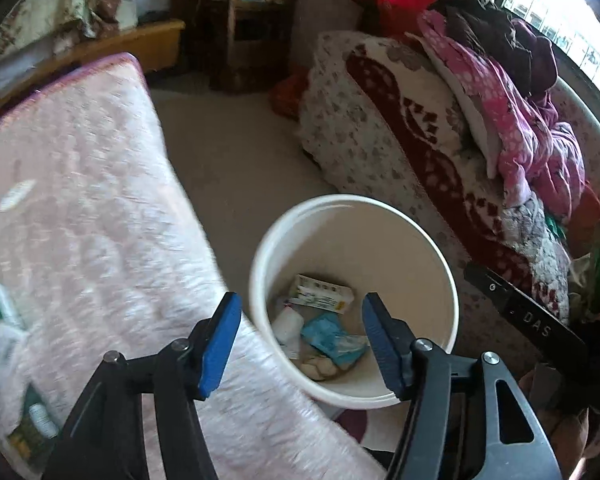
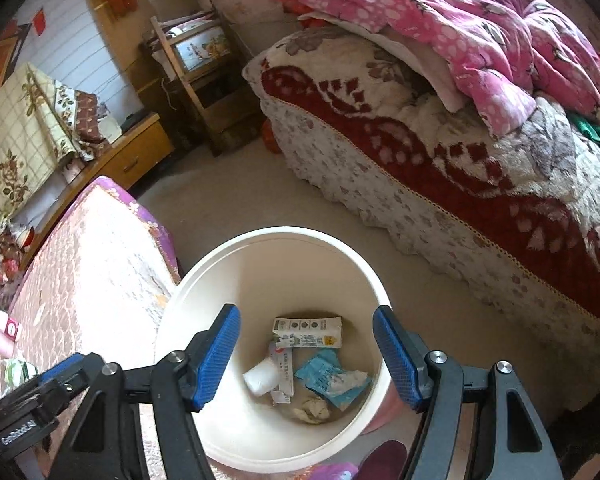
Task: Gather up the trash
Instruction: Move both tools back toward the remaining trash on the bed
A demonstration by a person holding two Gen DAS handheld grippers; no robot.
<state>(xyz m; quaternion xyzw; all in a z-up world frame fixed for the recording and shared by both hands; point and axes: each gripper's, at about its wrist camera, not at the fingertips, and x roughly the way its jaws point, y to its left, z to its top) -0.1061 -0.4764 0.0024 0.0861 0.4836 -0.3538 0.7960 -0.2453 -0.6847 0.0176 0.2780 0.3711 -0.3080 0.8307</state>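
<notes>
We hold the left gripper (image 1: 300, 344) wide open, with nothing between its blue pads; the white bin (image 1: 440, 256) sits at its one o'clock. Our right gripper (image 2: 306, 356) also stands wide open and empty, directly above the bin (image 2: 220, 264), where a carton (image 2: 308, 332), a blue wrapper (image 2: 328, 378) and crumpled paper (image 2: 312, 410) lie on the bottom

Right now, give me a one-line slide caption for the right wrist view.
Open right gripper poised over the white bucket, with carton, blue wrapper and other trash inside.
</notes>
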